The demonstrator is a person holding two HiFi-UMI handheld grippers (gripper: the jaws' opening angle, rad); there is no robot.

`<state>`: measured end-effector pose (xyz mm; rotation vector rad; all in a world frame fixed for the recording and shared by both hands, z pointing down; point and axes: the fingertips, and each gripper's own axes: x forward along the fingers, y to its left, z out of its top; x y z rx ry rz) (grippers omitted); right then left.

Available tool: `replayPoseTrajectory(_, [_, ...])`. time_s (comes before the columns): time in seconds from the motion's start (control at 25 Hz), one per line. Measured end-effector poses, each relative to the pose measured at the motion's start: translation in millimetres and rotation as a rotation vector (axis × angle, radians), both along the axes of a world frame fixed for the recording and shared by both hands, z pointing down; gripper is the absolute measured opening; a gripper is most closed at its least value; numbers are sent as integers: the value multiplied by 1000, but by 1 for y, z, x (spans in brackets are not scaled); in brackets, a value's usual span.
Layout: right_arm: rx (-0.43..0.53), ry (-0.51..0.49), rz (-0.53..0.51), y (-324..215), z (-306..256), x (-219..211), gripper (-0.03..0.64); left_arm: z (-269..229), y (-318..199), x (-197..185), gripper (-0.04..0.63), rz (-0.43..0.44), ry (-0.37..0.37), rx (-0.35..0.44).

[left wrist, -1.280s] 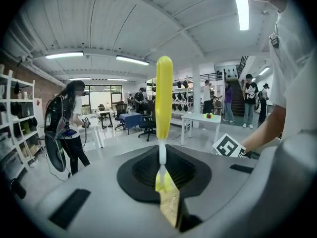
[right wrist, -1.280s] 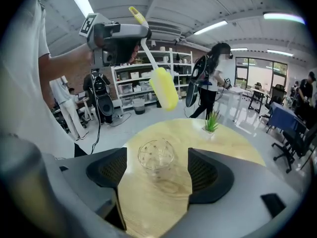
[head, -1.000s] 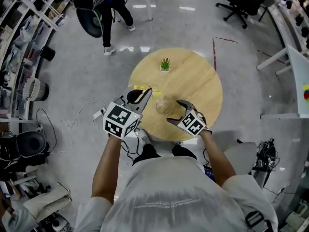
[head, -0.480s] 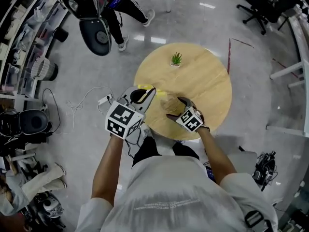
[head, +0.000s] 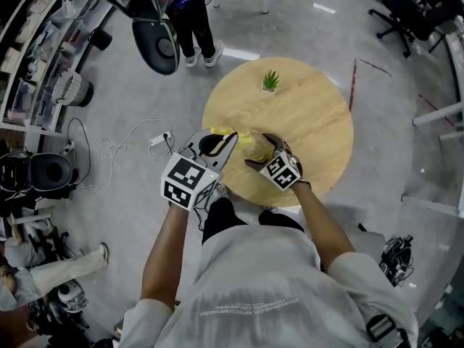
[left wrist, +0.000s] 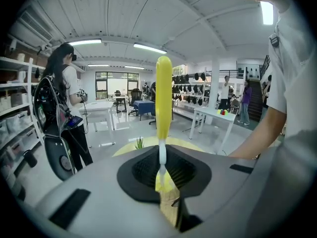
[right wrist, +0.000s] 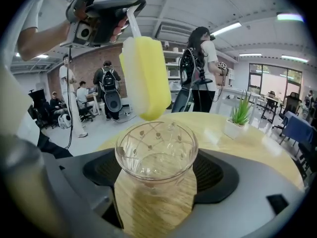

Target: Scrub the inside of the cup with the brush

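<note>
I'm clamping the brush (left wrist: 163, 98) in my left gripper (left wrist: 166, 182) while my right gripper (right wrist: 156, 180), jaws just opening wide, is straddling the glass cup (right wrist: 156, 152) near the wooden table's (head: 312, 122) eight o'clock edge, the plant (head: 270, 81) sitting at twelve.

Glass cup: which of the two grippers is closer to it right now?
Right. The right gripper has the cup between its jaws, which have just been opening. The left gripper holds the brush above the cup, apart from it.
</note>
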<state>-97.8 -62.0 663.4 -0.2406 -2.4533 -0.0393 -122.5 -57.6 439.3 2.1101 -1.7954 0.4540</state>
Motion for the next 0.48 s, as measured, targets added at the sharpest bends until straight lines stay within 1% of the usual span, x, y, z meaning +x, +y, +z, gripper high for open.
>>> replayPoseTrajectory(0.2, [-6, 13, 7, 1, 1, 2, 431, 6, 6, 6, 41, -25, 9, 5])
replayPoseTrajectory(0.32, [-11, 22, 12, -2, 1, 10, 431, 12, 6, 13, 41, -34, 39, 9])
replayPoseTrajectory(0.48, [-10, 33, 15, -2, 1, 26, 431, 27, -2, 28, 41, -8, 76, 0])
